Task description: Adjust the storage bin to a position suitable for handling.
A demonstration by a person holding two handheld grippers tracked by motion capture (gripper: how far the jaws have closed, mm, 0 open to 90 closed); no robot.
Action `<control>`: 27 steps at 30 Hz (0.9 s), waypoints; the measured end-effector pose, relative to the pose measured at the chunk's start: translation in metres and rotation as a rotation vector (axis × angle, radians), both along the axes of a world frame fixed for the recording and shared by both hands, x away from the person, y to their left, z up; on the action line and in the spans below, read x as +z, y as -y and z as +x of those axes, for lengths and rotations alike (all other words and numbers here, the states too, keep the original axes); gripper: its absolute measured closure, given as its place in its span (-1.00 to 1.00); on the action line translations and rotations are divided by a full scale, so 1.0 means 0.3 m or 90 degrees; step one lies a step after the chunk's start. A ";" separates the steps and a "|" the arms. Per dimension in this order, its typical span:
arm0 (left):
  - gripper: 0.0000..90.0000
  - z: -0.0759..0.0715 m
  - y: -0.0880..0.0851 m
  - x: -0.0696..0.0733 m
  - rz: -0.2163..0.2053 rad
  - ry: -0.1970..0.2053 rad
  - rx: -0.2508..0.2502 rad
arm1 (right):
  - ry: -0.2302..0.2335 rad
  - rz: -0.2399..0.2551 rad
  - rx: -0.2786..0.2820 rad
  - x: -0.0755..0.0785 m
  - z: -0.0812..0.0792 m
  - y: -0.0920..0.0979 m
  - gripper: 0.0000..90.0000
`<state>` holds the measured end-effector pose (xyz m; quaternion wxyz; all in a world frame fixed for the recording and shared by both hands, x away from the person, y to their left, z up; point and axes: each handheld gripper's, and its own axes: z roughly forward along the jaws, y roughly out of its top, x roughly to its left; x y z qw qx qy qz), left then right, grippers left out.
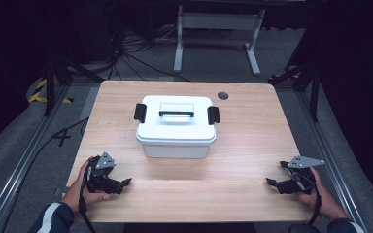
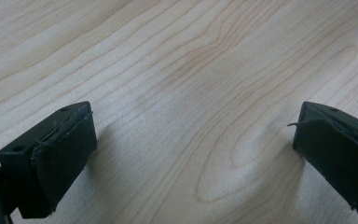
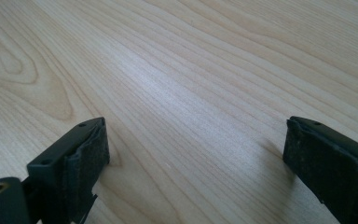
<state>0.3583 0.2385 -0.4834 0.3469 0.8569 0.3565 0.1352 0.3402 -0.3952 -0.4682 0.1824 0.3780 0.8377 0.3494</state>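
Observation:
A white lidded plastic box point(image 1: 176, 127) stands in the middle of the wooden table point(image 1: 243, 160). Its lid has a black carry handle point(image 1: 176, 113) and a black latch on each end point(image 1: 140, 112). My left gripper point(image 1: 125, 183) lies at the near left of the table, held by a hand and pointing right toward the centre. The right gripper point(image 1: 271, 182) lies at the near right, pointing left. In the left gripper view the jaws point(image 2: 193, 140) stand wide apart over bare wood. The right gripper view shows the same: jaws point(image 3: 196, 149) far apart, nothing between them.
A round dark cable hole point(image 1: 223, 95) sits near the table's far edge, right of the box. Beyond the table are a white desk frame point(image 1: 217, 34) and loose cables point(image 1: 126, 53) on grey carpet. Metal rails point(image 1: 24, 160) run along both sides of the table.

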 end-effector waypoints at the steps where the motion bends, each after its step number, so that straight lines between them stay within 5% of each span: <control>1: -1.00 0.004 -0.003 0.003 0.007 -0.002 -0.011 | 0.010 -0.006 0.003 0.000 -0.003 -0.002 -0.84; 13: -1.00 0.013 -0.004 0.001 0.002 -0.002 -0.031 | -0.012 -0.004 0.017 0.004 0.008 0.007 -0.83; 17: -1.00 0.014 -0.004 0.001 0.002 -0.002 -0.032 | -0.025 -0.013 0.032 0.021 0.016 0.006 -0.60; 21: -1.00 0.014 -0.004 0.000 0.001 -0.002 -0.033 | -0.029 -0.042 0.043 0.056 0.038 -0.008 -0.48; 27: -1.00 0.013 -0.004 0.000 0.001 -0.002 -0.032 | -0.015 -0.044 0.066 0.127 0.068 -0.036 -0.37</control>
